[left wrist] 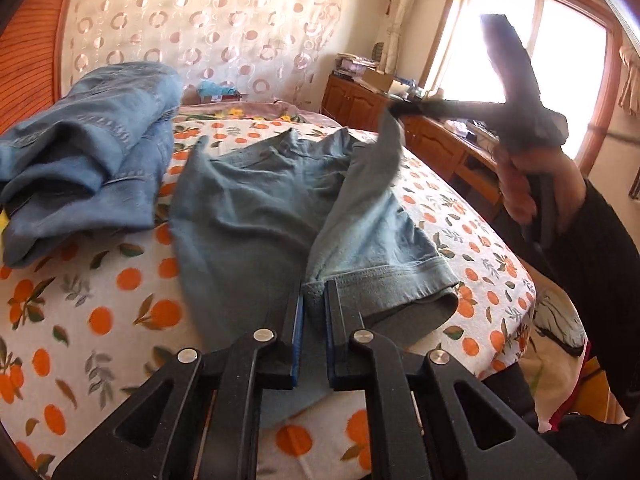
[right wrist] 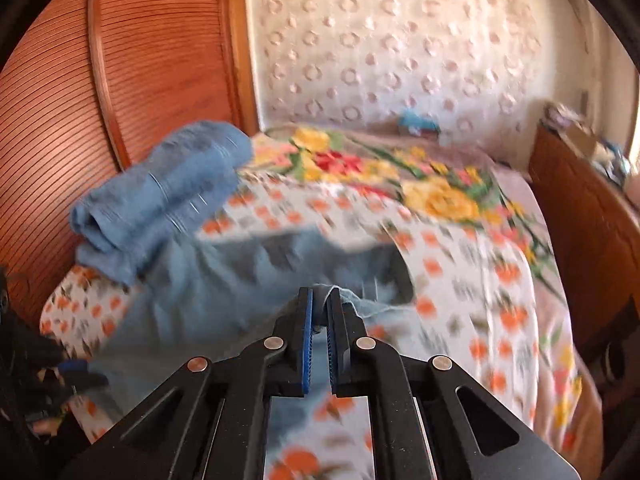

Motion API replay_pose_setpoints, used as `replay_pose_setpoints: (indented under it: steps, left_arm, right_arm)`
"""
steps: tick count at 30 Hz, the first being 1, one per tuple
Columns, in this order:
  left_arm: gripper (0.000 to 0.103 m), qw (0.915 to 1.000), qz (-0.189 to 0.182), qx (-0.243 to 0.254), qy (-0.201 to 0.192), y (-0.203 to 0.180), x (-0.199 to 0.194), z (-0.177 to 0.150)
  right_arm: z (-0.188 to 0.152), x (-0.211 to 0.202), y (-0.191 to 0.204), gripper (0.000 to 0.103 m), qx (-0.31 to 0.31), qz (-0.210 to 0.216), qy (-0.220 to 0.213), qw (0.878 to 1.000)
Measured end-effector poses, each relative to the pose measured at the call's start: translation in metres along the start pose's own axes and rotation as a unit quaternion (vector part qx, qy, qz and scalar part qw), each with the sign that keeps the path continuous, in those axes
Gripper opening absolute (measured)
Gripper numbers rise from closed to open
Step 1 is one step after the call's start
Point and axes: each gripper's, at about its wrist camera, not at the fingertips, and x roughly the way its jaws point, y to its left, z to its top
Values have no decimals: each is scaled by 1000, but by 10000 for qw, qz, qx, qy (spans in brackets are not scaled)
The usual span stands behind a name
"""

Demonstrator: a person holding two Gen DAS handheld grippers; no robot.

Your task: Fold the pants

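Observation:
Light blue denim pants (left wrist: 260, 208) lie spread on the orange-print bed sheet (left wrist: 100, 300). At the near hem, my left gripper (left wrist: 314, 291) is shut on a fold of the fabric. My right gripper (left wrist: 394, 109), held by a hand (left wrist: 560, 184), lifts the pants' right edge off the bed. In the blurred right wrist view my right gripper (right wrist: 320, 295) is shut on a bunched bit of the pants (right wrist: 208, 292), and the cloth hangs away to the left.
A pile of folded blue jeans (left wrist: 92, 140) (right wrist: 168, 188) sits on the bed's left side. A wooden cabinet (left wrist: 440, 140) with clutter runs along the right side below a bright window (left wrist: 520, 40). A ribbed wooden wardrobe (right wrist: 120, 60) stands at the left.

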Motion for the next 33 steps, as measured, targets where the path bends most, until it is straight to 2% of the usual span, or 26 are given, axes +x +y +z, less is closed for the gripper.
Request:
replay_pose_setpoints:
  steps: [5,10,18,19,20,22,26,33]
  left_arm:
    - [10,9997,8,-234,52,15,-7,-12]
    - [10,9992,40,-405,52,28,-14,-25]
    - [10,9986,55,-502,146,33,-14,-39]
    - [10,9986,65,-496,147,33,-13,-40]
    - [10,9986,68,-495,144,32,-12,-40]
    - [10,9986,66,-506,139,31,-11,-41]
    - [10,9986,102,-486,167,34,-14,-42]
    - [18,9981,224,-536,192,33,-13,-33]
  right_arm:
    - [33,36,44,6,-362,281,-17,9989]
    - [44,80,78,6,-528,580,139,9968]
    - [56,122,90,7,-467,856,314,9947]
    - [57,127,91,14,-409,929,394,9941]
    - [57,128,90,18,-368,957,446,9937]
    - [55,125,86,33,-351,904,439,9943]
    - [45,107,76,36,-394,820,376,9951]
    - [-2,71,62,39,-251,658,351,9969]
